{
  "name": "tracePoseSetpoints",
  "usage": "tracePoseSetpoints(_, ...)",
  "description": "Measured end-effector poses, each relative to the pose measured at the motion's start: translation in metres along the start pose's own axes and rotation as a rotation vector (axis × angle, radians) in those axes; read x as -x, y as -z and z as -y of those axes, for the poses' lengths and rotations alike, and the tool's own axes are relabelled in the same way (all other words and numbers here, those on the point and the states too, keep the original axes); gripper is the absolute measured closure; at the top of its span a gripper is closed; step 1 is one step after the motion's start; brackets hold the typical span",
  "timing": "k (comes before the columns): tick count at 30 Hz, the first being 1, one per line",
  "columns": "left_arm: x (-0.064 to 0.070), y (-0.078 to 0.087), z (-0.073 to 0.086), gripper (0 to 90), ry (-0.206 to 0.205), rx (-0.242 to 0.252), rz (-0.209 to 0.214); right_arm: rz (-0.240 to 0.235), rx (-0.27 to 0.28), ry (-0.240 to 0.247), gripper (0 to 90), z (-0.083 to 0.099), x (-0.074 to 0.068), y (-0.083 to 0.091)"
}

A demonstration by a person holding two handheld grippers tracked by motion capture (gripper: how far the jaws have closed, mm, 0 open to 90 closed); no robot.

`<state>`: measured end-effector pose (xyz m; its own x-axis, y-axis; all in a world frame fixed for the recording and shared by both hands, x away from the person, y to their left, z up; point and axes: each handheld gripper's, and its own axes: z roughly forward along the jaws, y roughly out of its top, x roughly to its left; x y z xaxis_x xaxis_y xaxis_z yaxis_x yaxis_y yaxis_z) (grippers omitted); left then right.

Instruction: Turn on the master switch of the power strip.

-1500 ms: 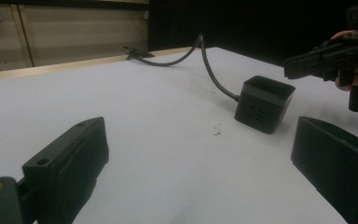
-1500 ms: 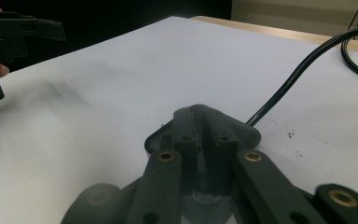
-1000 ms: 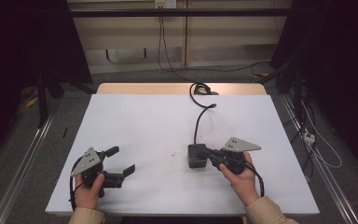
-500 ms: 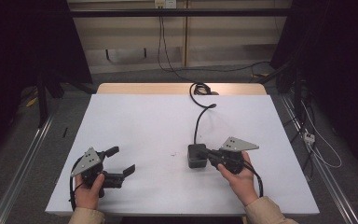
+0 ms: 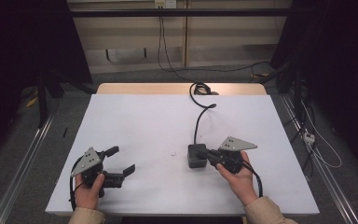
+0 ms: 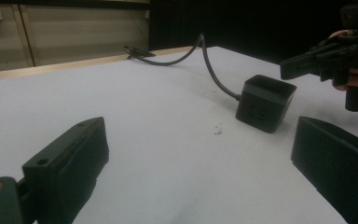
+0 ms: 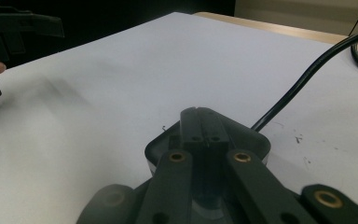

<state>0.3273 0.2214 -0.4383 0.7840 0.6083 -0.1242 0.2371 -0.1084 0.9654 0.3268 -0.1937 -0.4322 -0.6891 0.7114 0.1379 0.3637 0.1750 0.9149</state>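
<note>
White sheeting covers the worktop (image 5: 168,121) from edge to edge, with a strip of bare pale wood showing along its far side in the upper middle of the high view. A few small dark specks mark the sheet near the centre. Beyond it I see a beige wall with a dark rail across the top, cables hanging down it, and grey floor with metal rails at lower left and lower right. Dark curtains close off both upper corners.

My right hand-held gripper (image 5: 210,156) sits right of centre, low in the high view, its jaws pressed together and lying over the top of the black box (image 5: 196,155); whether they pinch any part of it I cannot tell. In the right gripper view those jaws meet over the box's rounded rim. The box rests on the sheet just right of centre, and its black cable (image 5: 198,122) runs up the frame to a coil at the wooden edge.

My left hand-held gripper (image 5: 120,161) lies in the lower left, jaws spread wide, holding nothing, well apart from the box.
</note>
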Motion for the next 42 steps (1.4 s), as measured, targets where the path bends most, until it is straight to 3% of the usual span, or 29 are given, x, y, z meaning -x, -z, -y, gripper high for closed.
tracePoseSetpoints(24,-0.0003,0.0005,-0.0001,3.5,-0.001,0.001,-0.004,0.001,-0.019,0.02,90.0,0.0025,-0.0019,-0.004)
tracePoseSetpoints(34,0.0001,0.0007,-0.0002,3.6,0.001,0.003,-0.006,0.016,-0.014,0.068,90.0,0.0038,-0.0039,-0.0047)
tracePoseSetpoints(42,0.0004,0.0001,-0.0001,3.5,0.0,-0.001,-0.006,0.008,-0.012,0.035,90.0,0.005,-0.0025,-0.0048)
